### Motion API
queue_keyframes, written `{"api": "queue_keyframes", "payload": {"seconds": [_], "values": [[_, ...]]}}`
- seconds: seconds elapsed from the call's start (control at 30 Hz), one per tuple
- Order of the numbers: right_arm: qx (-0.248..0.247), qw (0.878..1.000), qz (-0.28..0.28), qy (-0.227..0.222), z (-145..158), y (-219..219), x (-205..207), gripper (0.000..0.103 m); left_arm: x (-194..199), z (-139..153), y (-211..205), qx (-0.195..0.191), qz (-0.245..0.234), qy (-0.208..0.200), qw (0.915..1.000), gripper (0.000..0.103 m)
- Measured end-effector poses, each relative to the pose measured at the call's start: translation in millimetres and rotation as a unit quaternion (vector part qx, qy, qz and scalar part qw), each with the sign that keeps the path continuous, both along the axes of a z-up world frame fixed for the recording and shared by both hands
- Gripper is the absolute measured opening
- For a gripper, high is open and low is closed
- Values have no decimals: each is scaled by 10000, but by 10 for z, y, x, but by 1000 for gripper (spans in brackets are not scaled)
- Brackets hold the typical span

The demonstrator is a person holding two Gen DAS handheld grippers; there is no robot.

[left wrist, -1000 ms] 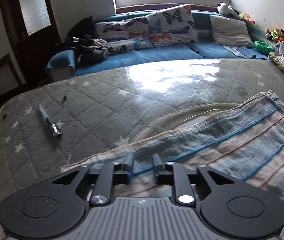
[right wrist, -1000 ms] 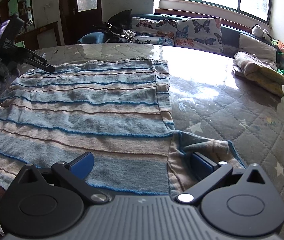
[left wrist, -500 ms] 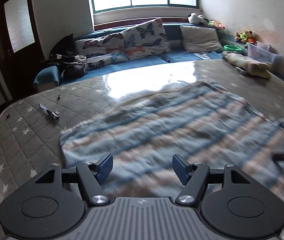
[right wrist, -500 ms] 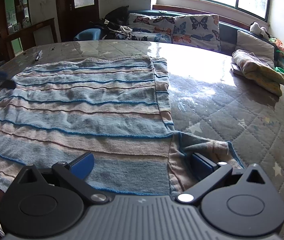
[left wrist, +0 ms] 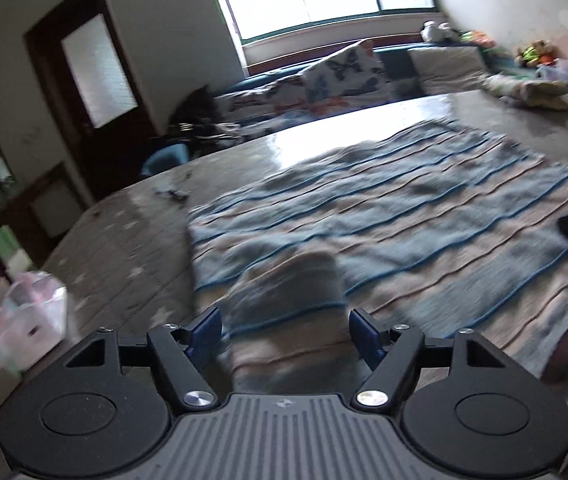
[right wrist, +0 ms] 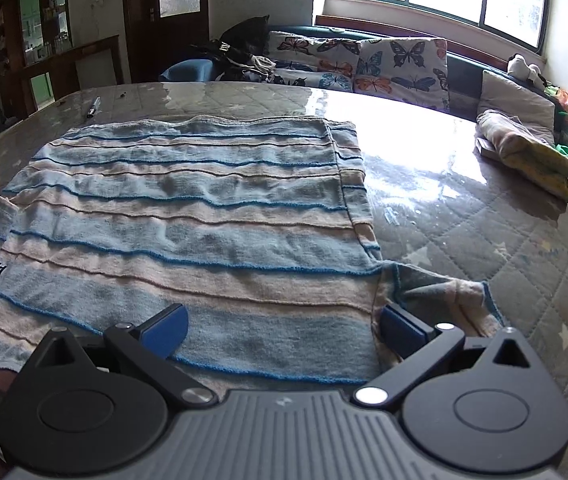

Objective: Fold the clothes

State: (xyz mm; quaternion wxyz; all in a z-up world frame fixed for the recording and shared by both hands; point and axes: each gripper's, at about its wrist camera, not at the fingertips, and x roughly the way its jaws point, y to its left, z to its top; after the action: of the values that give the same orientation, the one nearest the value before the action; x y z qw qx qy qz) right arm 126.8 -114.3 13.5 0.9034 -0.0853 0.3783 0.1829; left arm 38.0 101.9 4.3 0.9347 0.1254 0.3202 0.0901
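Blue-and-beige striped terry garment (left wrist: 384,216) lies spread flat on the grey quilted star-print table cover (left wrist: 124,232), and in the blurred left wrist view its stripes run from the near left toward the far right, with one sleeve (left wrist: 288,292) reaching back toward the camera. The left gripper (left wrist: 286,330) hangs low over that sleeve, tilted, its two blue-padded fingers spread wide on either side of the cloth and gripping nothing. In the right wrist view the same single garment (right wrist: 188,216) has its stripes running left to right across the frame, its long axis the same way, and a second sleeve (right wrist: 440,296) lies crumpled at its near right corner. The right gripper (right wrist: 282,326) sits level above the near hem, fingers parted, one over the body and one at that sleeve. One pen (right wrist: 93,107) lies beyond the far left edge; one folded yellowish cloth (right wrist: 524,152) rests well apart at the right.
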Motion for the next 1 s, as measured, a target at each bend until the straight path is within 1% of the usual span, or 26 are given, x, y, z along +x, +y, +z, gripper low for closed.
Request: {"api": "queue_keyframes", "payload": {"seconds": [0.17,0.3,0.37,0.47,0.53,0.6,0.7,0.73,0.8,0.83,0.9,1.0], "values": [[3,10000,12,-33,-11,3,-8,103,-130,13,188,-112,507,-143,9985,74],[6,10000,15,-48,-14,2,-9,103,-277,45,390,-207,1018,-271,9942,73],[-16,10000,6,-50,-10,10,-12,103,-366,55,502,-181,1351,-313,9902,72],[-139,9999,54,-77,21,64,-34,103,-481,56,654,-242,1722,-250,9844,71],[-150,9996,195,-99,73,116,-67,103,-558,59,718,-184,1946,-221,9805,73],[7,9991,418,-83,141,190,-124,103,-631,79,787,-182,2230,-220,9744,73],[157,9965,816,-19,194,355,-224,103,-766,115,899,-349,2554,-296,9658,72],[192,9952,961,8,204,418,-260,103,-815,129,941,-456,2587,-311,9644,72],[181,9913,1300,76,185,575,-328,103,-904,168,1031,-882,2533,-316,9628,72],[155,9891,1463,114,173,657,-360,103,-950,189,1065,-1136,2394,-359,9636,72],[109,9848,1726,170,130,809,-430,103,-987,212,1096,-1436,2122,-433,9657,72],[25,9777,2087,221,90,1014,-563,103,-962,218,1148,-1755,1813,-510,9663,72]]}}
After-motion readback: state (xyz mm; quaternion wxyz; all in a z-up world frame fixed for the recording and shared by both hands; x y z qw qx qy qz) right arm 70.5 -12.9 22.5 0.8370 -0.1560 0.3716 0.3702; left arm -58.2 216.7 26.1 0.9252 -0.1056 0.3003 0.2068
